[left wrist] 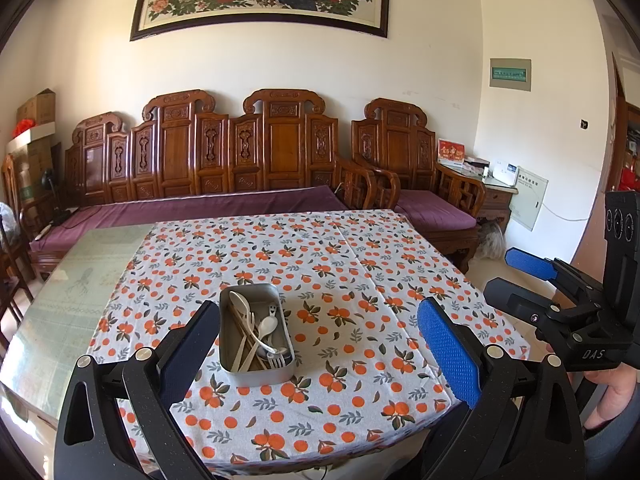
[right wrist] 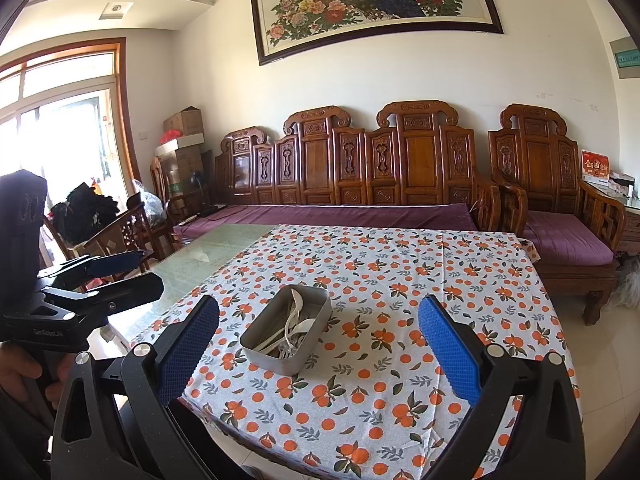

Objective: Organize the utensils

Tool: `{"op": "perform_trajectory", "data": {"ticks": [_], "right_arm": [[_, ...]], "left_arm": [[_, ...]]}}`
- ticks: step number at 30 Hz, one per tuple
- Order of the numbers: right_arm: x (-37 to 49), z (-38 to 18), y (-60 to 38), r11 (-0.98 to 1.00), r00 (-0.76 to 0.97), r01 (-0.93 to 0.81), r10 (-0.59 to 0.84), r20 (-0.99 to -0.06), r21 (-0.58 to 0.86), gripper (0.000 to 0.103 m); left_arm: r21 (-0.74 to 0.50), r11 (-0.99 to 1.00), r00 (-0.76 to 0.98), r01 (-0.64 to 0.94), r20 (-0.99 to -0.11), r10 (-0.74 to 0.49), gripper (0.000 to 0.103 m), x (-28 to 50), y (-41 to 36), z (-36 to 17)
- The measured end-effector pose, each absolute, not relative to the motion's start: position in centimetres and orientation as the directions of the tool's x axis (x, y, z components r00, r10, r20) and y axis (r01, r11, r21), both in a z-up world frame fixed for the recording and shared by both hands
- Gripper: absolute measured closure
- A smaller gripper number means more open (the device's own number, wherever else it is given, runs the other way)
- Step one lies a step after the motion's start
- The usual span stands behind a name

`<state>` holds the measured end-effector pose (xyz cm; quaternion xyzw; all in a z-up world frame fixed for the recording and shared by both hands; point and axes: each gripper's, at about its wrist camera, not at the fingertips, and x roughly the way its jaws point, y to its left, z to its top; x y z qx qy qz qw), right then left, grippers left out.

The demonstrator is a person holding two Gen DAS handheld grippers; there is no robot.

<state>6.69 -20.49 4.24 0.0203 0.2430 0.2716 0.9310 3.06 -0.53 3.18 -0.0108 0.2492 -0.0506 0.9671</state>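
Table with an orange-print cloth, seen past both grippers, which are held above its near edge. A bare glass strip of the table lies beyond the left finger in each view.

Metal tin, rectangular, resting on the cloth. In the left wrist view it sits just ahead of the left finger's tip; in the right wrist view it lies between the two fingers, nearer the left one, and well ahead of them.

Utensils: pale spoons, forks and chopstick-like sticks, all lying jumbled inside the tin. None lies on the cloth, so the task is judged either finished or not yet begun; the frames cannot settle which.

Left gripper: fingers spread wide, holding nothing. Right gripper: likewise spread and empty.

Differences between views: only the left wrist view looks down into the tin steeply enough to tell a smiling-face fork; only the right wrist view shows the window and the tin's long side wall.
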Motion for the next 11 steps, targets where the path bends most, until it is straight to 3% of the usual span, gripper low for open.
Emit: {"op": "perform_trajectory", "data": {"ticks": [11], "right_arm": [[6.7, 4.25, -20.53, 0.852, 0.734, -0.496, 0.516, -0.441, 0.171, 0.003]], "left_arm": [[-0.044, 0.995, 0.871, 0.09, -0.481, -0.1, 0.008, 3.07, -0.57, 3.22]]}}
